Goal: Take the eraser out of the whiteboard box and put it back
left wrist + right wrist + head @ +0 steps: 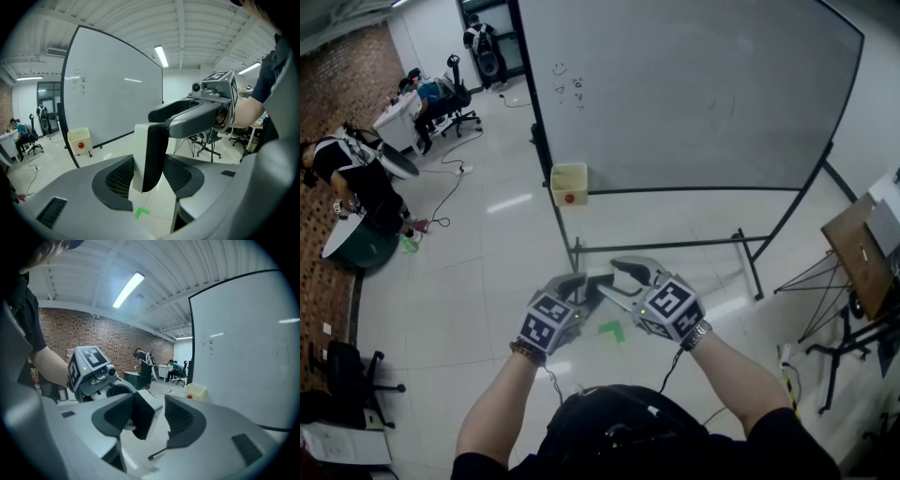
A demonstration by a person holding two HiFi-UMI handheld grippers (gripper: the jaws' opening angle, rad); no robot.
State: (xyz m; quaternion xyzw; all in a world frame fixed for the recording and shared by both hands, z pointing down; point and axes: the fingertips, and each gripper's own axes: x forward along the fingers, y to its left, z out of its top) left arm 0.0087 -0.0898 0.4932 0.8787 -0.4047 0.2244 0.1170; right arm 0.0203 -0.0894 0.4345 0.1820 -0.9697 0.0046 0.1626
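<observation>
The left gripper (578, 284) pinches the eraser (149, 157) to take it; the right gripper (619, 279) sits loose around it, giving it up.

Left gripper (149, 176) clamped, right gripper (152, 420) open.

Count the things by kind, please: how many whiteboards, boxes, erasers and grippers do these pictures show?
whiteboard: 1
box: 1
eraser: 1
grippers: 2 (left gripper, right gripper)
Total: 5
</observation>
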